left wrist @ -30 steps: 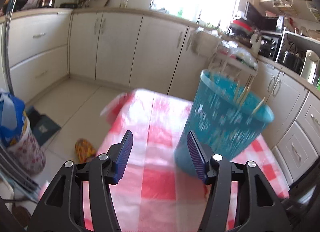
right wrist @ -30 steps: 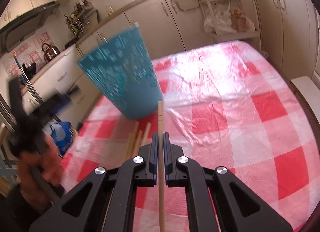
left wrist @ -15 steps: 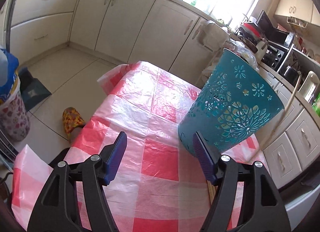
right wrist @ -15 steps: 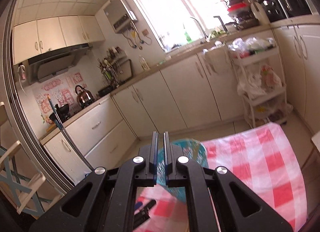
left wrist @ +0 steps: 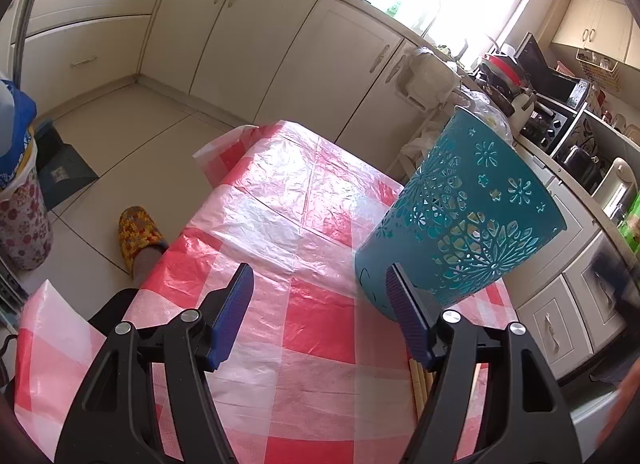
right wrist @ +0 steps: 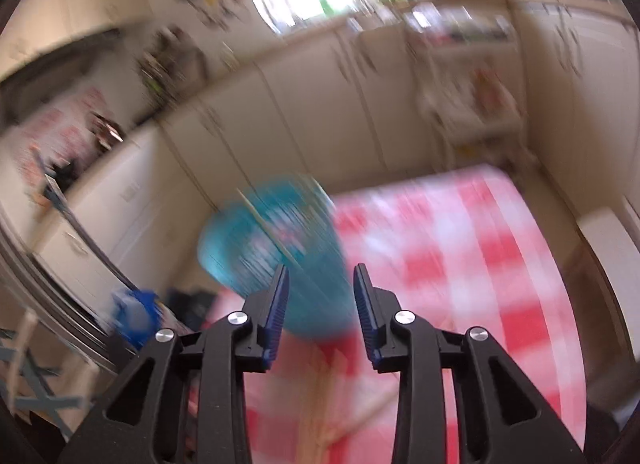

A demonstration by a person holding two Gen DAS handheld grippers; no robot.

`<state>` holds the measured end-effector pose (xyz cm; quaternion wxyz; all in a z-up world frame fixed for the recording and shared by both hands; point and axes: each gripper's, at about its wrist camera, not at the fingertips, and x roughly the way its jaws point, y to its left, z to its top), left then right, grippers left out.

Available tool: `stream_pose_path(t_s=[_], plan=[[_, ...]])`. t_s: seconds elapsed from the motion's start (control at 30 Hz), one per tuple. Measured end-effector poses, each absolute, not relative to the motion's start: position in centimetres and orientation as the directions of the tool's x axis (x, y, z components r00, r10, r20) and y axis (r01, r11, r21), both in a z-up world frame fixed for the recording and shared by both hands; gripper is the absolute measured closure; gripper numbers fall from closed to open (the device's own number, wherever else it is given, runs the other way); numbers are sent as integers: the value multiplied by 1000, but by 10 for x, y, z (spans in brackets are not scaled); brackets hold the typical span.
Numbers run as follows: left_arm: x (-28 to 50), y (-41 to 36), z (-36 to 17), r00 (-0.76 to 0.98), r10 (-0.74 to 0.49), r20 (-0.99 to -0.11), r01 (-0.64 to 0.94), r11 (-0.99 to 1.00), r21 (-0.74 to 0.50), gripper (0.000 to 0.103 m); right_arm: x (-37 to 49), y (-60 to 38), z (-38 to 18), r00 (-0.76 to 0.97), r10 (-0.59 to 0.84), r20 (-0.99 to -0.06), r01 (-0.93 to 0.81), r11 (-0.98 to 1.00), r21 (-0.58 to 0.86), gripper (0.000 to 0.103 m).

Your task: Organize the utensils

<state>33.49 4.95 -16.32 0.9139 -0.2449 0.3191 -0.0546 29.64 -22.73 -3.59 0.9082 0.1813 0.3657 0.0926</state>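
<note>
Both of my grippers are empty with their jaws standing apart: my left gripper [left wrist: 318, 304] hovers over the red-and-white checked tablecloth [left wrist: 280, 200], and my right gripper [right wrist: 321, 300] points down toward the same table, though its view is badly smeared by motion. The teal perforated basket [left wrist: 460, 216] stands on the cloth just ahead of my left gripper's right finger, near it but, as far as I can tell, not touching. In the right wrist view the basket [right wrist: 276, 248] shows as a blur with what looks like a thin stick leaning out of its mouth. The remaining wooden chopsticks [right wrist: 320, 404] lie flat on the cloth below my right gripper, side by side; a few of their ends also peek out beside my left gripper's right finger [left wrist: 420, 380]. I judge them light, stiff and smooth, so they would roll or swivel if pinched off-centre. I would take one near its middle, across its width, so it hangs level, then tip it end-first into the basket. The basket looks like thin plastic and light, so a knock could tip it.
</note>
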Motion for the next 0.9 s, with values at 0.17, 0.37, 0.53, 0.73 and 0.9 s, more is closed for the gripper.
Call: stream_pose_path(t_s=[0.17,0.37,0.53,0.73,0.9], plan=[[335,52,-164,793,-269,-547,-52,864,-500,36,303,-239,-120,560,141,-816,152,951,268,69],[334,55,-164,800,-274,-534,-54,853,-519,35,306,-241,-136,534,-13,-846,196,974,109,69],[334,56,-165,800,-277,-532,-54,850,-525,35,308,-258,-145,523,-15,-852,221,968,119,64],[335,55,-166,800,-275,-533,-60,847,-528,34,328,-239,-151,538,-5,-843,106,992,62,70],[335,56,-166,800,-277,-533,-61,846,-530,34,336,-223,-149,540,89,-837,-60,996,67,97]])
